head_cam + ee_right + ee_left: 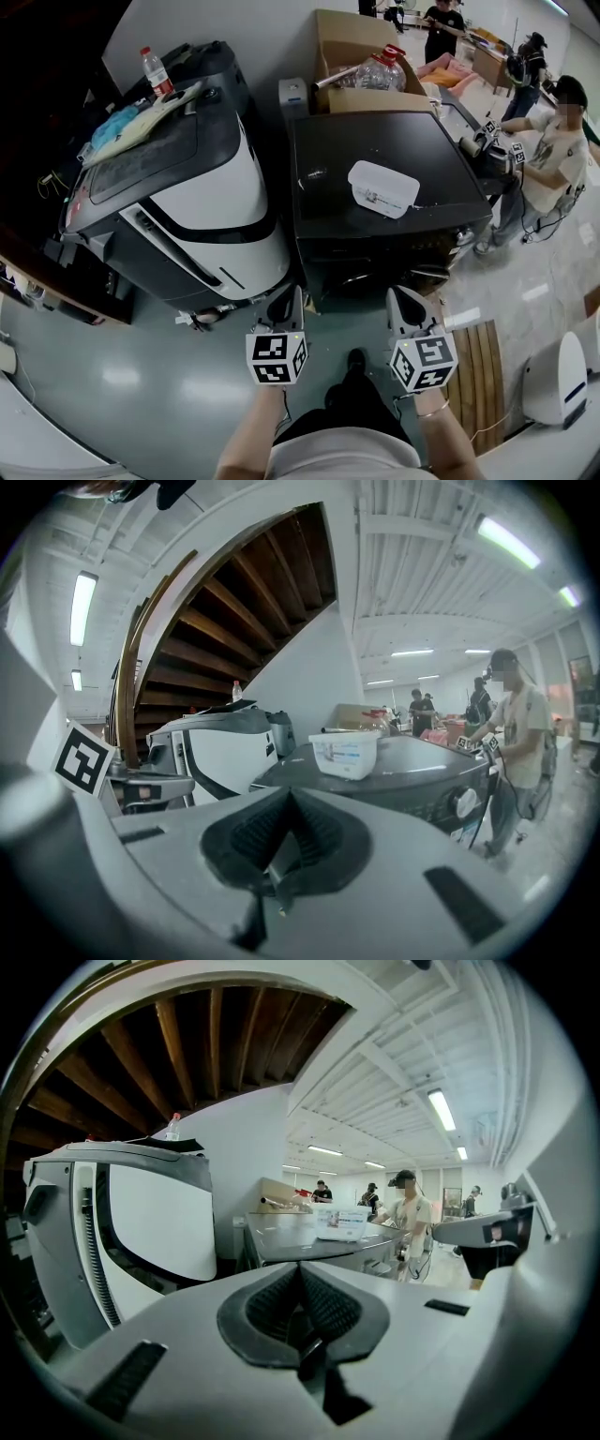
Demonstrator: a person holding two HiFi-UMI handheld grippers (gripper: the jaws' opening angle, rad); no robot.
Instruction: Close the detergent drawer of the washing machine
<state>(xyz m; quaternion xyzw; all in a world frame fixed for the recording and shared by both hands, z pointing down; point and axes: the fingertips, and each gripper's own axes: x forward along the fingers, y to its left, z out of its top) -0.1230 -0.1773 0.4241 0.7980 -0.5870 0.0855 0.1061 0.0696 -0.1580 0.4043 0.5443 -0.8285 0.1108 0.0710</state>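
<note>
Head view looks steeply down; 2 gripper views look level; all share the washer [328,202].

Centre: dark grey washing machine [328,159], its lid smooth and glossy and mirroring the ceiling lights. On it, white rectangular plastic tub [383,187], semi-matt, with a printed label. Behind: brown cardboard box [352,37], matt and fibrous, holding a clear plastic bottle [380,70] that glints. Left: white-and-black rounded machine [220,202], with glossy moulded panels. Below me: grey floor [122,375], polished and reflecting the lamps, and pale slatted wooden mat [478,361], matt. Overhead: brown wooden beams [178,1044], dull and grained. My left gripper [300,1274] and my right gripper [286,803] have matt pale-grey plastic shells and black ribbed pads [272,1307] that look rubbery.
</note>
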